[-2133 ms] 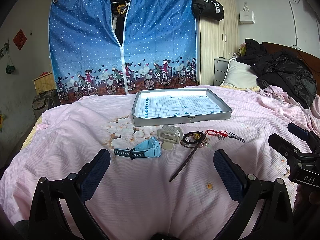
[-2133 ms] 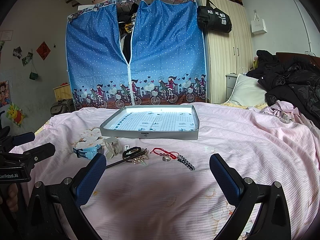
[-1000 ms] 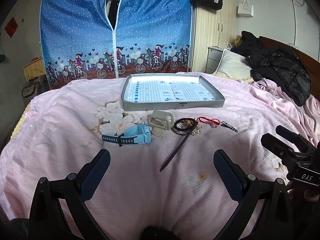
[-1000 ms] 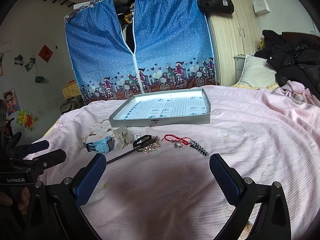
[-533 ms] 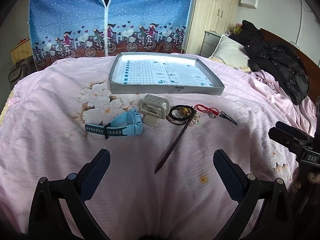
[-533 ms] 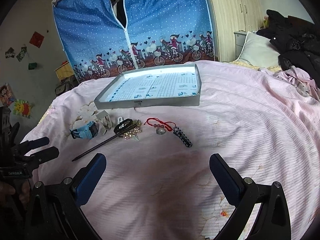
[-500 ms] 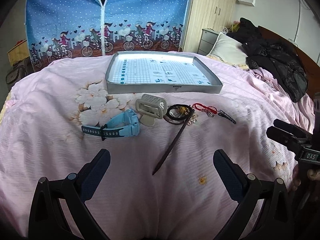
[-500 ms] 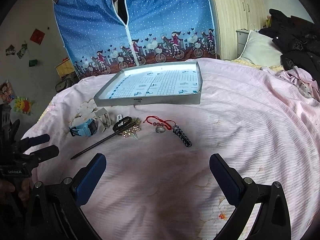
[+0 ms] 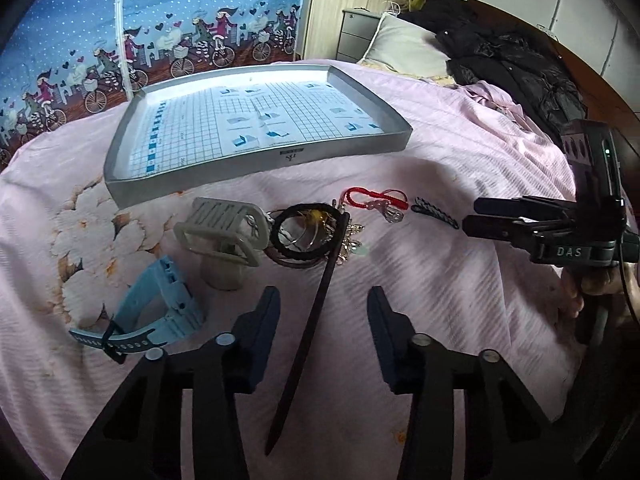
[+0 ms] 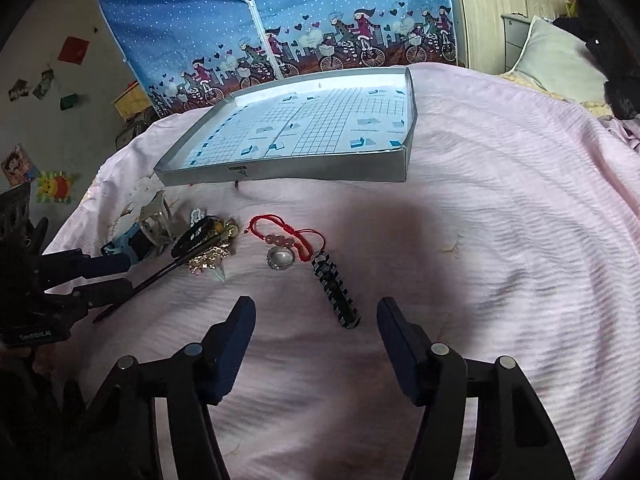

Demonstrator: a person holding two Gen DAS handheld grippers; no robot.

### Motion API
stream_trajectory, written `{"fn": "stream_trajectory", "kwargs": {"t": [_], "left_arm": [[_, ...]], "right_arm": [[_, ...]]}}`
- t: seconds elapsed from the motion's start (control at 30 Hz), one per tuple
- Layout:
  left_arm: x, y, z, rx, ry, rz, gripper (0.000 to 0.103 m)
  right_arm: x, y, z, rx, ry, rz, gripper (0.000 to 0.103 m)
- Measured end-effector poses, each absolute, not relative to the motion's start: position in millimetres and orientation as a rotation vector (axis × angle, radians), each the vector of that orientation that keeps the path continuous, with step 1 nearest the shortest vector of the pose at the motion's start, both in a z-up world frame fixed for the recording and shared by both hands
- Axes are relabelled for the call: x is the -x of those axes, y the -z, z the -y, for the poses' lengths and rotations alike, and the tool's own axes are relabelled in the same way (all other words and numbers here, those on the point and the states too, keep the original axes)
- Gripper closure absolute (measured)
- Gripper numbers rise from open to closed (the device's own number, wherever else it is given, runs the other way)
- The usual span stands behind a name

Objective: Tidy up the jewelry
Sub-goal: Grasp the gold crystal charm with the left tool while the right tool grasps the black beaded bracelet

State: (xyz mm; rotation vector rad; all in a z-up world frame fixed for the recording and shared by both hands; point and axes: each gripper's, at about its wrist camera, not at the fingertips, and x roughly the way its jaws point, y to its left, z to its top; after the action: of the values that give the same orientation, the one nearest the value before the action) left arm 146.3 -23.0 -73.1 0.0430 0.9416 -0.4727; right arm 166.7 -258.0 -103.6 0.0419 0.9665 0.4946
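With the jewelry lying loose on the bed (image 9: 460, 152) before the empty tray (image 9: 256, 160), the left gripper (image 9: 323, 300) straddles the dark hairpin (image 9: 316, 312) and the right gripper (image 10: 316, 312) the beaded bracelet (image 10: 335, 290), fingers wide, apparently aligned to grasp.

Soft, cool daylight is filling both views, and the tray (image 9: 256, 162) floor is glaring near-white along its far edge. A broad dim shadow is lying on the pink sheet (image 10: 500, 216) ahead of the right gripper (image 10: 316, 320), with a fainter one ahead of the left gripper (image 9: 323, 312). Fisheye distortion is bending the tray rim and the curtain (image 10: 280, 20), black vignetting is closing the corners, and the centre is staying sharp while the edges are smearing slightly.
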Motion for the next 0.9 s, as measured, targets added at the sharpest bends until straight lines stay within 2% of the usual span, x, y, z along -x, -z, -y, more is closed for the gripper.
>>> {"fn": "stream_trajectory", "kwargs": {"t": [0.13,0.4,0.5,0.63,0.9], "left_arm": [[-159,78,26,-0.016,0.534,-0.974,0.079],[-176,90,30,-0.018,0.533,-1.061,0.097],[-176,91,28,0.022,0.558,-1.078,0.098],[-173,89,30,0.083,0.611,-1.105,0.1],[-175,91,31,0.164,0.643,-1.165,0.1]], "right_arm": [[-173,110,255,-0.019,-0.497,-0.973,0.057],[-186,123,248,0.014,-0.486,-0.984,0.062],[-188,126,247,0.017,-0.484,-0.998,0.067],[-185,125,247,0.003,-0.5,-1.018,0.083],[-186,129,246,-0.02,-0.489,-1.031,0.083]]}}
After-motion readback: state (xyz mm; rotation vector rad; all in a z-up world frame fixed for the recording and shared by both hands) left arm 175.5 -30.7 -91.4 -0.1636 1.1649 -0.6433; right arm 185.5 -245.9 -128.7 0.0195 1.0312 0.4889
